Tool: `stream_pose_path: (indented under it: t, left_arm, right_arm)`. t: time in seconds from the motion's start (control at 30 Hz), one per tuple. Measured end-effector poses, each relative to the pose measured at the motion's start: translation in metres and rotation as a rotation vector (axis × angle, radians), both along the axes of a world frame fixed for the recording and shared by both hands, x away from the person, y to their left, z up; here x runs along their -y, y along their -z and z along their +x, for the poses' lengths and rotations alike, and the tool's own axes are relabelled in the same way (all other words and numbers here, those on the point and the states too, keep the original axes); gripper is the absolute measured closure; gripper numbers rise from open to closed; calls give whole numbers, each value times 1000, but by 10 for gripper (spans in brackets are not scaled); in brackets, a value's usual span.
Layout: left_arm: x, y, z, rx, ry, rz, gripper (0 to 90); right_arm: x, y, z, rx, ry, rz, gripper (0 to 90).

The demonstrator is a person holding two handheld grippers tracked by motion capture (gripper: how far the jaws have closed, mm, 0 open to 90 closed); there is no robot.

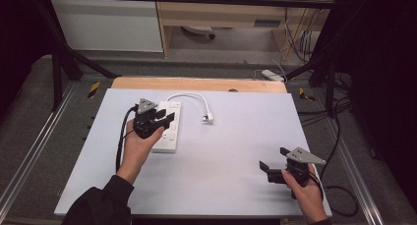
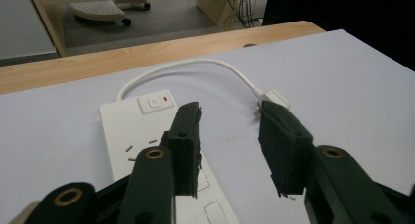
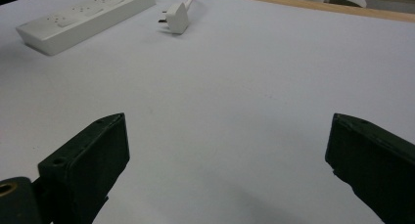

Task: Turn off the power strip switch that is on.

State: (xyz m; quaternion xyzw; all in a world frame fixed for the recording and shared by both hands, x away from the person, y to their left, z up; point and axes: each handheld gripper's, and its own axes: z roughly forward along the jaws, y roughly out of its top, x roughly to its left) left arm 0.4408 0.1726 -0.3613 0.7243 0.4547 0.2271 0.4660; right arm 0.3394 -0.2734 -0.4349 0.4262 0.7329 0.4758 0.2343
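Observation:
A white power strip (image 1: 168, 131) lies on the pale board (image 1: 231, 151) at the left of the middle; its white cable (image 1: 189, 95) loops to a white plug (image 1: 208, 118) lying beside it. My left gripper (image 1: 166, 118) hovers over the strip's right edge, open with nothing between its jaws. In the left gripper view the strip (image 2: 132, 136) with its switch (image 2: 155, 102) passes under the left jaw, and the plug (image 2: 274, 98) lies past the right jaw. My right gripper (image 1: 268, 170) stands open near the front right. In the right gripper view the strip (image 3: 83, 16) and plug (image 3: 177, 16) lie far off.
A bare wooden strip (image 1: 196, 83) runs along the back of the table. Metal frame rails (image 1: 29, 156) run along both sides of the table. Cables (image 1: 339, 185) trail on the floor at the right. A cabinet (image 1: 221, 14) stands beyond the table.

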Motion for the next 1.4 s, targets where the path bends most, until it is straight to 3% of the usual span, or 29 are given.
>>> stream_pose_path:
  t: [0.53,0.67,1.17,1.4]
  left_arm:
    - [0,6,0,-25,13,25,660]
    - [0,6,-1,-18,11,17,692]
    - [1,13,1,-50,25,16,784]
    - [1,19,2,-67,31,46,819]
  right_arm:
    - [0,0,0,-2,1,-2,30]
    - [0,0,0,0,2,-3,30]
    - [0,0,-1,1,-3,-7,31]
    - [0,0,-1,0,-4,-7,31]
